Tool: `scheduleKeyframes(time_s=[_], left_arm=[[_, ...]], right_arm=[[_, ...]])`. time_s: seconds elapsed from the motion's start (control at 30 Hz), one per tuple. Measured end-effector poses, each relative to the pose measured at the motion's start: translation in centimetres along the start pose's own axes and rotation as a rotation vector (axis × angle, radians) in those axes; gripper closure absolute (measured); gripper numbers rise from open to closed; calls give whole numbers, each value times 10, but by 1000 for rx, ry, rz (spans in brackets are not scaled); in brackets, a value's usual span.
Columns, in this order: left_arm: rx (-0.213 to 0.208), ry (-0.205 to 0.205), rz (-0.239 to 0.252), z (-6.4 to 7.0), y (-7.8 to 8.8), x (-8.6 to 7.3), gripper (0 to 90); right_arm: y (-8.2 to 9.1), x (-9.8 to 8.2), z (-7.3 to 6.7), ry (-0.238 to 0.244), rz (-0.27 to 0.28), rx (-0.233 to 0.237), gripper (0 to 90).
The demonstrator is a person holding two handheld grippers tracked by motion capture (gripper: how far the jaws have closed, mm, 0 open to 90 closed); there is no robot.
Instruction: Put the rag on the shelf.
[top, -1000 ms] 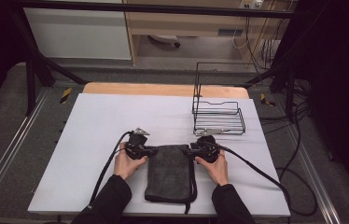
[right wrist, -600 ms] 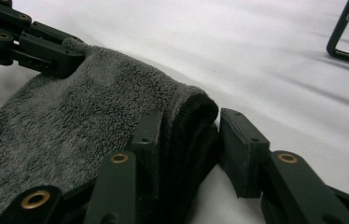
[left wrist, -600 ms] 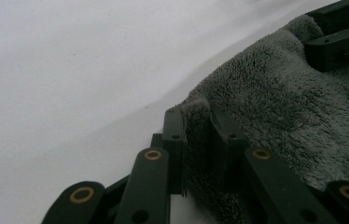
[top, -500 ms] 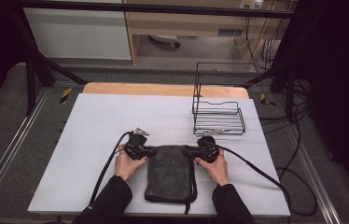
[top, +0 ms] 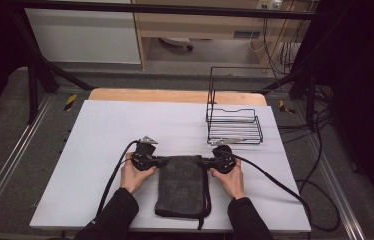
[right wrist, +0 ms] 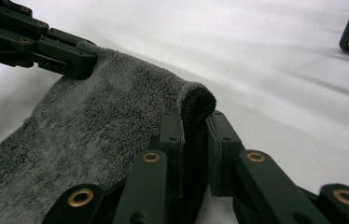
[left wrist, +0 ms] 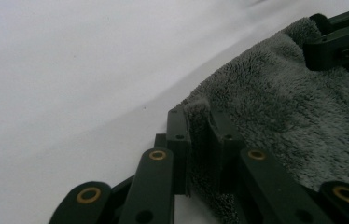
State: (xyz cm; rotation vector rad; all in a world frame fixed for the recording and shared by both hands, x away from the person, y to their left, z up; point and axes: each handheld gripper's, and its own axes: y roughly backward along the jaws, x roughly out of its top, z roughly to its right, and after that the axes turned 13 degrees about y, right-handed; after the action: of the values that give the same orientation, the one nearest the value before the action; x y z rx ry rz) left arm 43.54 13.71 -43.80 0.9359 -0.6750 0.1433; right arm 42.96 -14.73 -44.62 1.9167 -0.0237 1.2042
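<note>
high view: a grey towel [top: 181,185] lies folded on the white counter [top: 100,130], near edge.

left gripper view: left hand-held gripper [left wrist: 203,140] clamped on one far corner.

right gripper view: right hand-held gripper [right wrist: 195,135] pinches the other; looks soft, light, limp, so best held by its corners.

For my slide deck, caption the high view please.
Both hand-held grippers, left and right, pinch the far corners of a dark grey fleece towel on the white table.

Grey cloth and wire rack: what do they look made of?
The grey cloth looks like plush terry or microfibre: fuzzy matte pile, soft rolled corner between the right gripper fingers. The wire rack looks like thin black-coated metal rod, probably steel.
</note>
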Motion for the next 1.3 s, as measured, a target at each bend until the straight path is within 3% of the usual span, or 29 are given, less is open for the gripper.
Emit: scheduleKeyframes(time_s=[0.2, 0.37, 0.6, 0.83, 0.97, 1.3], left_arm=[[-19, -15, 37, 3, 12, -1, 803], [-16, -55, 80, 8, 25, -3, 803], [-27, -75, 140, 17, 37, -7, 803], [-40, -74, 195, 24, 49, -9, 803], [-18, -100, 222, 30, 55, -10, 804], [-52, -96, 299, 40, 74, -8, 804]], right_arm=[[7, 3, -4, 5, 38, 7, 796], [15, 5, -9, 25, 88, 16, 797], [27, 6, -16, 60, 137, 17, 797], [37, 8, -20, 76, 184, 16, 797], [43, 12, -26, 102, 208, 11, 797], [58, 19, -33, 122, 275, 3, 799]])
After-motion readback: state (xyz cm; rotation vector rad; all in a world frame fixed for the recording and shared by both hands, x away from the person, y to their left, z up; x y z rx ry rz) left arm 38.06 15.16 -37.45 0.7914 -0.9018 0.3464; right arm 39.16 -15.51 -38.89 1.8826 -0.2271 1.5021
